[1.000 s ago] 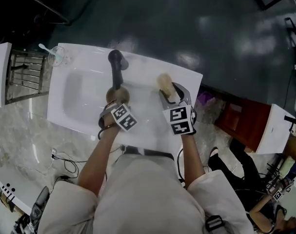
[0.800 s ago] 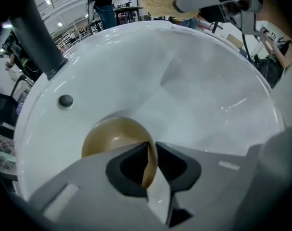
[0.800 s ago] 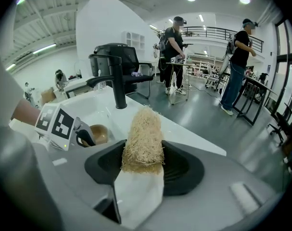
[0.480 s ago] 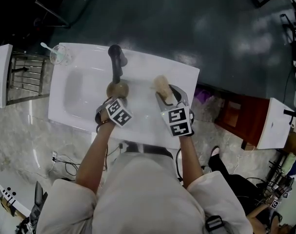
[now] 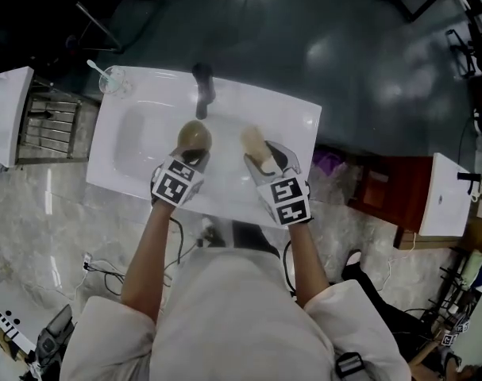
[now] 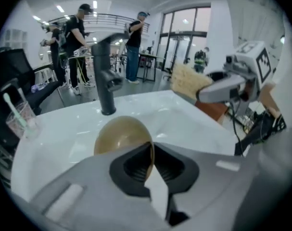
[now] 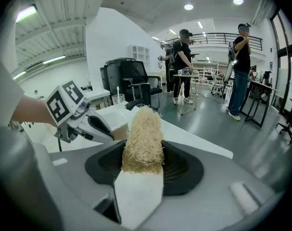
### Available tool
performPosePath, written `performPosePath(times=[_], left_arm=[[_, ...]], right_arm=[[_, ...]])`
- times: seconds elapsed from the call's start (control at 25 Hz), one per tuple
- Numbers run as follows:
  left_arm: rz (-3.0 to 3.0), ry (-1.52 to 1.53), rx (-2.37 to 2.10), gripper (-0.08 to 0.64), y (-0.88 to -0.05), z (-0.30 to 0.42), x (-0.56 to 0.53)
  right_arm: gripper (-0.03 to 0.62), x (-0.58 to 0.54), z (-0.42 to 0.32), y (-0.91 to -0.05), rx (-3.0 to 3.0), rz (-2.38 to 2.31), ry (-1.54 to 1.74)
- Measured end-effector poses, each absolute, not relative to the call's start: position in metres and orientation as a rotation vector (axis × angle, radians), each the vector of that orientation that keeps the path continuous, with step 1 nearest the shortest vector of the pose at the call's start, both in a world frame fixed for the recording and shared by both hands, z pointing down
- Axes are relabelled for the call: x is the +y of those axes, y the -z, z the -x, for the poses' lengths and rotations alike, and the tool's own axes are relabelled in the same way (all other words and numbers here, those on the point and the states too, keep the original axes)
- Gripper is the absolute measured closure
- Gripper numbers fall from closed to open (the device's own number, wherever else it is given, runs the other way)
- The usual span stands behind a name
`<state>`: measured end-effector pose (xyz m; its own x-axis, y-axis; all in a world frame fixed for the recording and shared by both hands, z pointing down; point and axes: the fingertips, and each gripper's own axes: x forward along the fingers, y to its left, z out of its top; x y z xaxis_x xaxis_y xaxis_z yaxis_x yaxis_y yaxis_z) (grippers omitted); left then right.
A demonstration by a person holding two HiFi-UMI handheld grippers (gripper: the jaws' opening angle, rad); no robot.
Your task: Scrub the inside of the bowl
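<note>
A brown translucent bowl (image 5: 194,136) hangs tilted over the white sink (image 5: 129,145). My left gripper (image 5: 191,159) is shut on its near rim, having just closed. In the left gripper view the thin rim (image 6: 151,154) stands between the pads of the left gripper (image 6: 152,150), with the bowl (image 6: 119,136) beyond. My right gripper (image 5: 262,163) is shut on a pale straw scrubber (image 5: 253,143), just right of the bowl and apart from it. The scrubber (image 7: 143,138) sticks up out of the right gripper (image 7: 143,165).
A black faucet (image 5: 202,86) stands at the sink's back edge, just behind the bowl. A clear cup with a toothbrush (image 5: 112,79) sits on the back left corner. A wire rack (image 5: 46,121) is left of the sink. People stand far off.
My left gripper closed on the bowl's rim and lifted it out of the basin. My right gripper with the scrubber rose and moved left, nearer the bowl.
</note>
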<state>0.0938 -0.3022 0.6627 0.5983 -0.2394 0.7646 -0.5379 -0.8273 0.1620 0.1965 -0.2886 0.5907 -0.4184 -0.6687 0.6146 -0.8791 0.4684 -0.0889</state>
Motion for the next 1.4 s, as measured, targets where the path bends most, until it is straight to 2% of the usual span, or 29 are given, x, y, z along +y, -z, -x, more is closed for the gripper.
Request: performPosePath(times=[0.24,0.76,1.4], left_arm=[[-2.485,-0.685,-0.582,0.546,-0.605,-0.088,-0.261],[-2.631,-0.327,-0.323,0.546,-0.524,-0.051,-0.165],[-2.801,-0.152,-0.057,0.543,-0.463,0.011,-0.075]], right_arm=[[0.373,-0.249,-0.163,-0.548,-2.340,-1.229,-0.480],[0.374,-0.176,-0.106,-0.486,-2.413,-1.108,-0.350],[0.376,-0.122,-0.031,-0.461,-2.445,-0.660,-0.145]])
